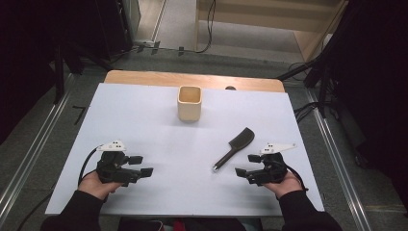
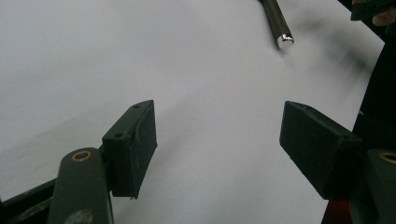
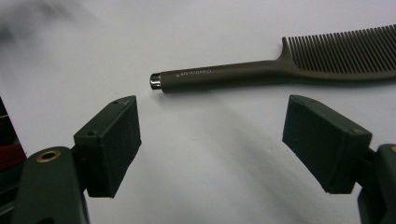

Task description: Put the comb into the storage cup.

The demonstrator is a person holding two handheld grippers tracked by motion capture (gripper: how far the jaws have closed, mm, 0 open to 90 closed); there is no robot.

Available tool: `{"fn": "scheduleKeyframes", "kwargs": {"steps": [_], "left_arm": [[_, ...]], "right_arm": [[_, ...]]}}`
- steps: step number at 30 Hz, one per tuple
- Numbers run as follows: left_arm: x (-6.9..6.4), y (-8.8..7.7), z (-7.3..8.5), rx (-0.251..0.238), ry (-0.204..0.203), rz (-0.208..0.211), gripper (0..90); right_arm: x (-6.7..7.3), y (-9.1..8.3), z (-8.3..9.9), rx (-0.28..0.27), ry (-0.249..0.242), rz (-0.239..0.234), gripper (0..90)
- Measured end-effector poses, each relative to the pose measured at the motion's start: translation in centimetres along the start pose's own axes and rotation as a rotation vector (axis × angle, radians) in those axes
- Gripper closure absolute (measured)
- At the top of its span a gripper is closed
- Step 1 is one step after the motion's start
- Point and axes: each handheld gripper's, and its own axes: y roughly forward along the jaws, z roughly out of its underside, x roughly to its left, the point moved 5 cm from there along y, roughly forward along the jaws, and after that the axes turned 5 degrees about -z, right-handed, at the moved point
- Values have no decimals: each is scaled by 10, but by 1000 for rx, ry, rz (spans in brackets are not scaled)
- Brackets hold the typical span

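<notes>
A dark comb [image 1: 235, 147] with a long round handle lies on the white sheet [image 1: 159, 144], right of centre, its silver-capped handle end toward the person. A cream square cup [image 1: 189, 103] stands upright near the sheet's far middle. My right gripper [image 1: 247, 165] rests low at the front right, open and empty, just right of the comb's handle end; the comb [image 3: 261, 70] lies a little beyond its jaws. My left gripper [image 1: 139, 165] sits at the front left, open with nothing between its jaws, and the comb's handle tip [image 2: 280, 28] shows far ahead of it.
The sheet covers a wooden table [image 1: 192, 79] whose far edge shows behind the cup. Metal rails [image 1: 332, 144] run along both sides on the floor, and cables lie beyond the table. The person's right hand [image 2: 385, 16] is at the top right of the left gripper view.
</notes>
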Motion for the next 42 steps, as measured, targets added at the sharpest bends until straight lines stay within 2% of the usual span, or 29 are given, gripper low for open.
{"fn": "scheduleKeyframes", "kwargs": {"steps": [34, 38, 40, 42], "left_arm": [[0, 1, 1, 7, 1, 4, 278], [0, 1, 0, 4, -1, 2, 279], [1, 1, 0, 6, -1, 1, 279], [1, 1, 0, 4, 0, 1, 279]], "right_arm": [[1, 2, 1, 14, -6, -9, 178], [2, 2, -4, 1, -14, -12, 177], [2, 3, -8, 2, 4, 0, 179], [3, 5, -13, -7, 7, -16, 179]]}}
